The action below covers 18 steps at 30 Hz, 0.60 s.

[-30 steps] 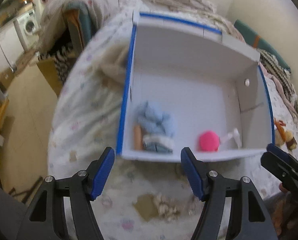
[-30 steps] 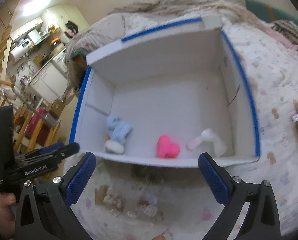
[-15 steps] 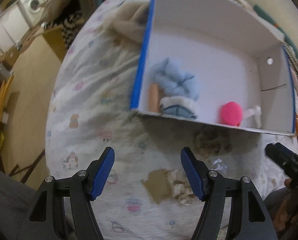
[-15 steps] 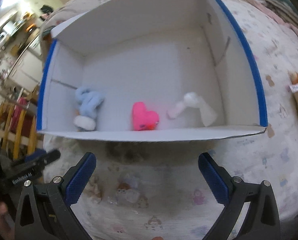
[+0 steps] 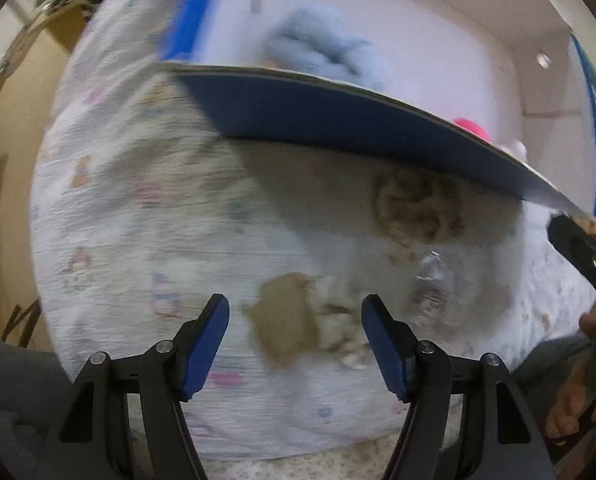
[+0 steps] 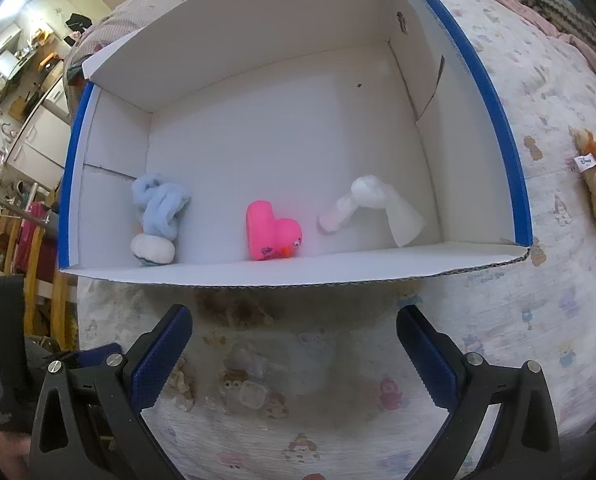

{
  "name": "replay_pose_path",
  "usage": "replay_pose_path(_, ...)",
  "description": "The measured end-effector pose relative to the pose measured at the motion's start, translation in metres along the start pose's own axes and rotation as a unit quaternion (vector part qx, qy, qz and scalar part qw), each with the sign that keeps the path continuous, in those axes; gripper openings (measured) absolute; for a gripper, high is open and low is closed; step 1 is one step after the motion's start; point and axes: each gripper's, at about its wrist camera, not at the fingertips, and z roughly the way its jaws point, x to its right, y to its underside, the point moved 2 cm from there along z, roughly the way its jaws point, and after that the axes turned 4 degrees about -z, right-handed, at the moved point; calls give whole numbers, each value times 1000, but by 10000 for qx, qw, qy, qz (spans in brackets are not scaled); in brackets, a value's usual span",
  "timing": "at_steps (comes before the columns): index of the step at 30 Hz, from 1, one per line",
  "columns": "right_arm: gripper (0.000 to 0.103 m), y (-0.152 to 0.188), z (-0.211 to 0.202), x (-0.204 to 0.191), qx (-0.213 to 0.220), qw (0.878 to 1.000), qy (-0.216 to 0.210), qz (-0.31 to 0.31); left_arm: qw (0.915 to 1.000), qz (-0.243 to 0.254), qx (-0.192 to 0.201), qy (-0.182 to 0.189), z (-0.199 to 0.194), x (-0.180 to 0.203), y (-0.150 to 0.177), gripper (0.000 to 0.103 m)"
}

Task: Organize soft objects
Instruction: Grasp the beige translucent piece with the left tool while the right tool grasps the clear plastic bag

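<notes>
A white box with blue outer walls (image 6: pixel 493 92) sits on the patterned bed cover and holds a light blue plush (image 6: pixel 160 210), a pink heart toy (image 6: pixel 272 234) and a white soft object (image 6: pixel 371 202). In the left wrist view its blue front wall (image 5: pixel 357 120) is close. A tan and cream plush (image 5: pixel 298 320) lies on the cover just ahead of my open, empty left gripper (image 5: pixel 296 330). A brown furry plush (image 5: pixel 417 204) lies by the box's front wall. My right gripper (image 6: pixel 294 356) is open and empty above a small clear-wrapped toy (image 6: pixel 246 380).
An orange and cream plush (image 6: pixel 595 184) lies on the cover right of the box. The bed's rounded front edge drops off near both grippers. Kitchen furniture stands far left. The other gripper's black body (image 5: pixel 581 248) shows at the right of the left wrist view.
Both grippers have dropped lower and nearer to the bed cover in front of the box. The tan and cream plush now sits close between the left fingers. Both stay open.
</notes>
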Motion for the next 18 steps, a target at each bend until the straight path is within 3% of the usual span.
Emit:
replay_pose_path(2,103,0,-1,0,12,10000,-11,30,9998,-175,25,-84,-2,-10,-1,58)
replay_pose_path(4,103,-1,0,-1,27,10000,-30,32,9992,-402,-47,-62,-1,-20,-2,43)
replay_pose_path(7,103,-1,2,-3,9,10000,-21,-28,9962,-697,-504,167,14,-30,0,32)
replay_pose_path(11,103,0,3,-6,-22,9999,2,-105,9952,-659,-688,235,23,-25,3,10)
replay_pose_path(14,103,1,2,-3,-13,10000,-13,-52,9958,-640,-573,304,17,-25,0,9)
replay_pose_path(18,103,3,4,2,-102,9997,-195,103,9976,-661,-89,168,-7,-34,-8,9)
